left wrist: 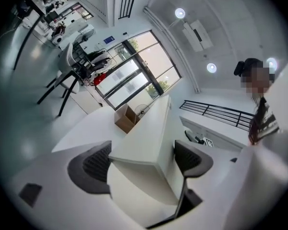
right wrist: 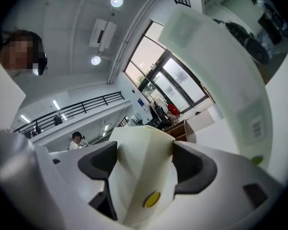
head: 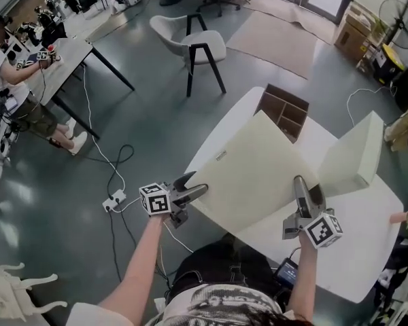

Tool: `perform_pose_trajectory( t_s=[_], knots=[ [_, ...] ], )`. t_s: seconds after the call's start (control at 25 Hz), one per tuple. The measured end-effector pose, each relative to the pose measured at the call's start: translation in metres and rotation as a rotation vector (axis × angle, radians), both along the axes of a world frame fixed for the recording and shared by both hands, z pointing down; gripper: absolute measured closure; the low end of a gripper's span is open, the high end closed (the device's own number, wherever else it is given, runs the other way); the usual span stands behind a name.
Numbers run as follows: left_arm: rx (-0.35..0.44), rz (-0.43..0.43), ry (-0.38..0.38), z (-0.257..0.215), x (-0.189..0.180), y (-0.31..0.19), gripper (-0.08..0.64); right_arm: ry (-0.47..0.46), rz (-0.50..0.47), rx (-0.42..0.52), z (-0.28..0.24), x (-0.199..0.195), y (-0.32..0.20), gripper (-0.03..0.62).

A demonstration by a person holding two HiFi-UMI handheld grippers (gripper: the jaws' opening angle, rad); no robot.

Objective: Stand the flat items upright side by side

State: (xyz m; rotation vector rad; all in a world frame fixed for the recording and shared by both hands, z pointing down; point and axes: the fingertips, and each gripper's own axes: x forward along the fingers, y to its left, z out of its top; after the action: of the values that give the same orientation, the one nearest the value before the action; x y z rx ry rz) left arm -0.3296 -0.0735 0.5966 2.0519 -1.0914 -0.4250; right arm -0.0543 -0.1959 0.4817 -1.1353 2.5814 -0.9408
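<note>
I hold a large cream flat panel tilted up off the white table, one gripper at each lower corner. My left gripper is shut on its left edge; in the left gripper view the panel's edge fills the gap between both dark pads. The right gripper is shut on the right edge, where the panel with a yellow dot sits between its pads. A second cream panel leans tilted on the table to the right, also seen as the pale slab.
An open wooden box with compartments stands at the table's far edge behind the held panel. A white chair and a power strip with cables are on the floor at left. A person sits at a far desk.
</note>
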Motion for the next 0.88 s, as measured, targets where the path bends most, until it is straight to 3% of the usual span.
perform_pose_trajectory(
  t_s=[0.16, 0.4, 0.48, 0.64, 0.88],
  knots=[
    [0.008, 0.122, -0.005, 0.010, 0.022, -0.027, 0.138, 0.046, 0.020, 0.069, -0.016, 0.019, 0.006, 0.232],
    [-0.003, 0.272, -0.002, 0.019, 0.052, -0.050, 0.124, 0.020, 0.064, 0.142, -0.041, 0.044, 0.016, 0.256],
    [-0.002, 0.289, -0.063, 0.021, 0.056, -0.057, 0.118, 0.018, 0.058, 0.170, -0.050, 0.047, 0.018, 0.262],
    [0.011, 0.305, -0.315, 0.028, 0.070, -0.074, 0.121, -0.020, -0.002, 0.207, -0.067, 0.034, 0.030, 0.324],
    [0.043, 0.321, -0.453, 0.025, 0.081, -0.083, 0.124, 0.010, -0.053, 0.254, -0.073, 0.027, 0.045, 0.327]
  ],
)
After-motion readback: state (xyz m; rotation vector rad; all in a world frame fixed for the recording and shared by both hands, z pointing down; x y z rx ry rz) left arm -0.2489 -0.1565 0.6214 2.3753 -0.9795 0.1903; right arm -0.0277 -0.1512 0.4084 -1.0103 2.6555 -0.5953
